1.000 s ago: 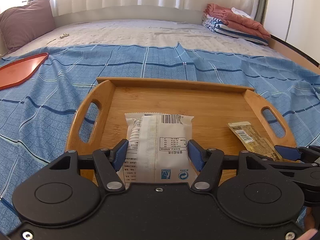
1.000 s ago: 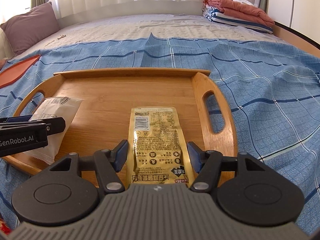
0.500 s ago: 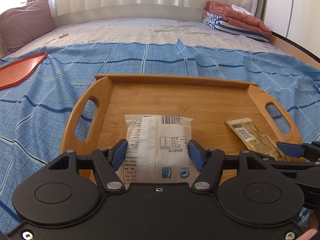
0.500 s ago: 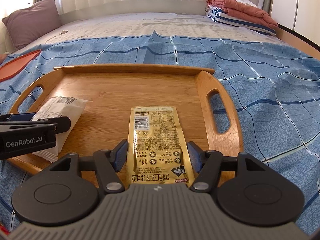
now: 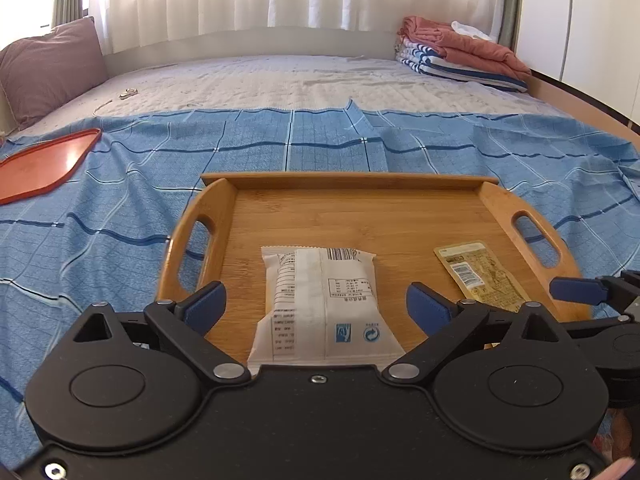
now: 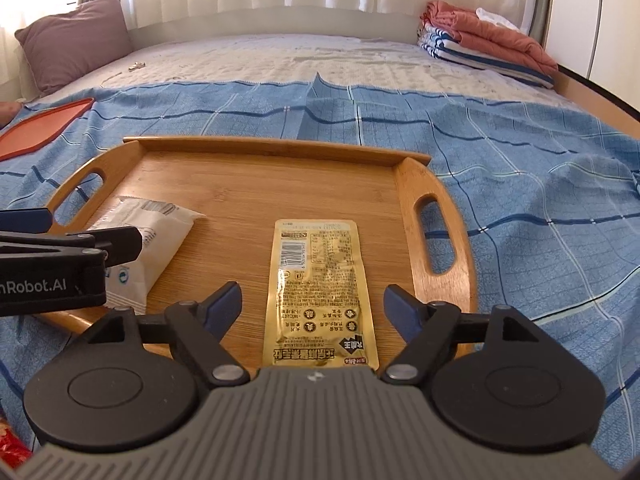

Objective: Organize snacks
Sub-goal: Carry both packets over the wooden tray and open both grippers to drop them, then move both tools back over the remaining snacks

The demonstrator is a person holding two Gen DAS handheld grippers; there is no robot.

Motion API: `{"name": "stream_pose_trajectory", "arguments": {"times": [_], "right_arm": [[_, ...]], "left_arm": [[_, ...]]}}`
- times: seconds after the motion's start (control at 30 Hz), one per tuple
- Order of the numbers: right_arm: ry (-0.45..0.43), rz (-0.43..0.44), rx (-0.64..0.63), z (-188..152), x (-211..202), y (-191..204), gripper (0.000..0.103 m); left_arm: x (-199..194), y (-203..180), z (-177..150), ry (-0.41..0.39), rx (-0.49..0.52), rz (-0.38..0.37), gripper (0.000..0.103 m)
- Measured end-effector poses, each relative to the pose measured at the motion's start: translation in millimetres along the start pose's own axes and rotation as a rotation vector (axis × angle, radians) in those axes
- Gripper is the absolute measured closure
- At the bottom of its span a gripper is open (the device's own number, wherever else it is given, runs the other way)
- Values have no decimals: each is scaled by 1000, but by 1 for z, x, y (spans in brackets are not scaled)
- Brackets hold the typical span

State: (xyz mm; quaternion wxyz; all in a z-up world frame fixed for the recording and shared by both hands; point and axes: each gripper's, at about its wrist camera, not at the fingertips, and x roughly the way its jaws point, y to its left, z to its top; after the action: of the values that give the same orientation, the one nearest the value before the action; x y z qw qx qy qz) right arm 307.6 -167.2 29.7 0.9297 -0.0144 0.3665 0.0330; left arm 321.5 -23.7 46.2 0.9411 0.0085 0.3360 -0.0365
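Placement done: white snack packet [image 5: 320, 304] and gold snack pouch [image 6: 320, 292] lie on bamboo tray [image 5: 360, 216]; my left gripper [image 5: 316, 304] and right gripper [image 6: 312, 300] are opening, pads clear of both; anything remaining is out of view.

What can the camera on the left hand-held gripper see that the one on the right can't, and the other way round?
Only the left view shows its own hand-held gripper head-on, jaws opening around the white snack packet. Only the right view shows the right hand-held gripper head-on, jaws opening around the gold snack packet, plus lettering on the other gripper's side. Both show the wooden tray holding both packets, the blue checked cloth, the red tray and folded blankets.
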Motion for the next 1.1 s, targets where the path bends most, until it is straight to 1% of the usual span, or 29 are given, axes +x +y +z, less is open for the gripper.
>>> {"name": "stream_pose_trajectory", "arguments": {"times": [0.13,0.27,0.43,0.63,0.83,1.0,1.1], "right_arm": [[-20,8,-5,-2,-20,0,15],[-32,31,3,-11,-45,-2,12],[-36,80,9,-36,-76,0,11],[-76,112,-8,-69,-114,6,9],[-120,129,-18,-101,-146,13,6],[-147,120,-6,-121,-160,21,4],[-154,116,1,-134,-165,25,3]], "left_arm": [[-27,4,-7,-15,24,-21,4],[-59,9,-22,-38,45,-40,3],[-96,14,-46,-72,49,-66,3],[-131,23,-77,-93,16,-90,2],[-154,26,-107,-105,11,-80,2],[-166,24,-129,-112,28,-69,2],[-170,20,-141,-99,46,-75,2]]}}
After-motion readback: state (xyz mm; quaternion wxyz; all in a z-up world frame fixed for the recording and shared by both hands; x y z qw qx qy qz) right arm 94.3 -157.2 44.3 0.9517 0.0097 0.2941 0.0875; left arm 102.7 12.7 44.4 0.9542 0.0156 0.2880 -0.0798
